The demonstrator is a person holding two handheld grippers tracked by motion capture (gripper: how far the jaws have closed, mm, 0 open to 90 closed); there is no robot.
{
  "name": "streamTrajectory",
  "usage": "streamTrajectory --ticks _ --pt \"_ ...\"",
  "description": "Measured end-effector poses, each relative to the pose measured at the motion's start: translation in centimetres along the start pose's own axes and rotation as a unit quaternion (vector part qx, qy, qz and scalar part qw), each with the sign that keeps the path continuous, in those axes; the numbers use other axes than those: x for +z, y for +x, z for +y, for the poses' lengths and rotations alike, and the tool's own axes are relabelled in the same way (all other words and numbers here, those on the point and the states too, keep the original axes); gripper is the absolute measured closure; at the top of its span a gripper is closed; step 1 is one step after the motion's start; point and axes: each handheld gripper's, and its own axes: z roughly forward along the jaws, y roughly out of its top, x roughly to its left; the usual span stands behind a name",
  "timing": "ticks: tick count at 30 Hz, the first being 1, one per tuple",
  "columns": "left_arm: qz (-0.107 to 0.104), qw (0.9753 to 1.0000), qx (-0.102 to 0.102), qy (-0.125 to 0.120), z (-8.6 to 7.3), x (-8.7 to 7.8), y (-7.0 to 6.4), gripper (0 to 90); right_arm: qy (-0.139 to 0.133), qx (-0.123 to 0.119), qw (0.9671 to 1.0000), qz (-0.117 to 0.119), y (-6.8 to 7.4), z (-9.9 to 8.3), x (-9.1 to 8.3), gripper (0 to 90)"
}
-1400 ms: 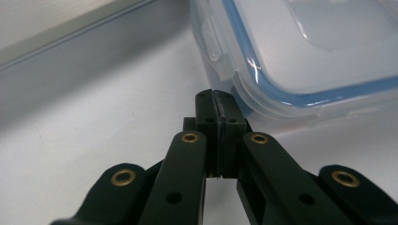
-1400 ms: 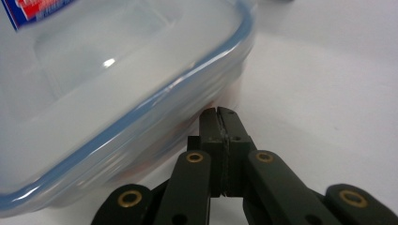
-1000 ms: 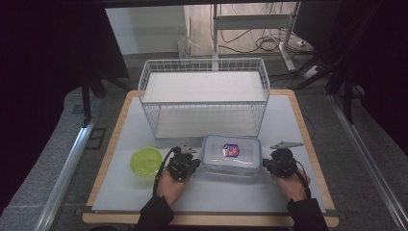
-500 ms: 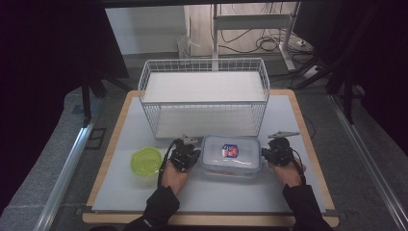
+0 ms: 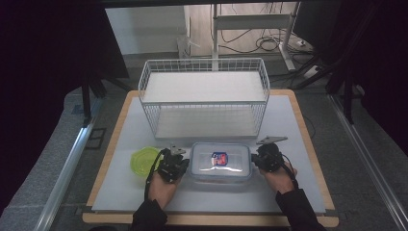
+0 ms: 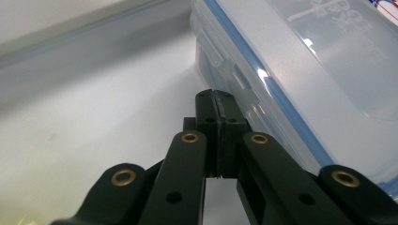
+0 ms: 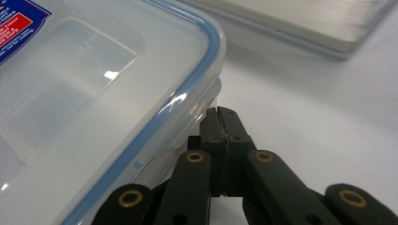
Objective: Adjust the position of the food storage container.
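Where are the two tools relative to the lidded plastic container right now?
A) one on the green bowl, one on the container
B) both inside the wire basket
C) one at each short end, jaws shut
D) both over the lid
C: in the high view the left tool and right tool flank the short ends of the container, and each gripper view shows its jaws pressed together beside the container's side latch.

The label [image 5: 220, 159] on the lid of the clear container [image 5: 221, 162] is too small to read in the high view. In the right gripper view the picture's edge cuts this label, and the embossed text on the lid is blurred. The container's contents cannot be told. The green bowl [image 5: 143, 160] is partly hidden behind the left gripper [image 5: 174, 166].
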Motion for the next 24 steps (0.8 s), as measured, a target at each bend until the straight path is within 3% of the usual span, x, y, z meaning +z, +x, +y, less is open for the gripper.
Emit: streamTrajectory --ticks 4,7,13,18,19,24 --pt "0.006 1.0 -0.001 0.001 -1.4 -1.3 0.3 90.0 0.006 -0.017 0.9998 0.006 1.5 -0.1 0.1 90.0" --pt "0.008 1.0 0.0 -0.004 -2.0 -1.6 0.3 90.0 0.006 -0.035 0.9994 -0.002 2.6 -0.3 0.1 90.0" --pt "-0.005 0.9998 0.014 -0.014 -2.5 -1.8 1.0 88.3 0.002 -0.033 0.9993 0.014 2.3 -0.5 -0.2 89.8" --pt "0.022 0.9995 0.013 -0.017 -3.0 -2.1 1.9 89.2 -0.009 -0.039 0.9991 0.015 2.1 -1.0 -1.2 87.9" --pt "0.031 0.9994 0.002 -0.015 -3.3 -2.0 2.6 89.3 -0.016 -0.034 0.9991 0.019 2.0 -1.2 -1.6 87.3" --pt "0.038 0.999 -0.015 -0.02 -3.6 -2.3 3.6 89.9 -0.02 -0.028 0.9992 0.023 1.7 -1.8 -2.3 86.4"
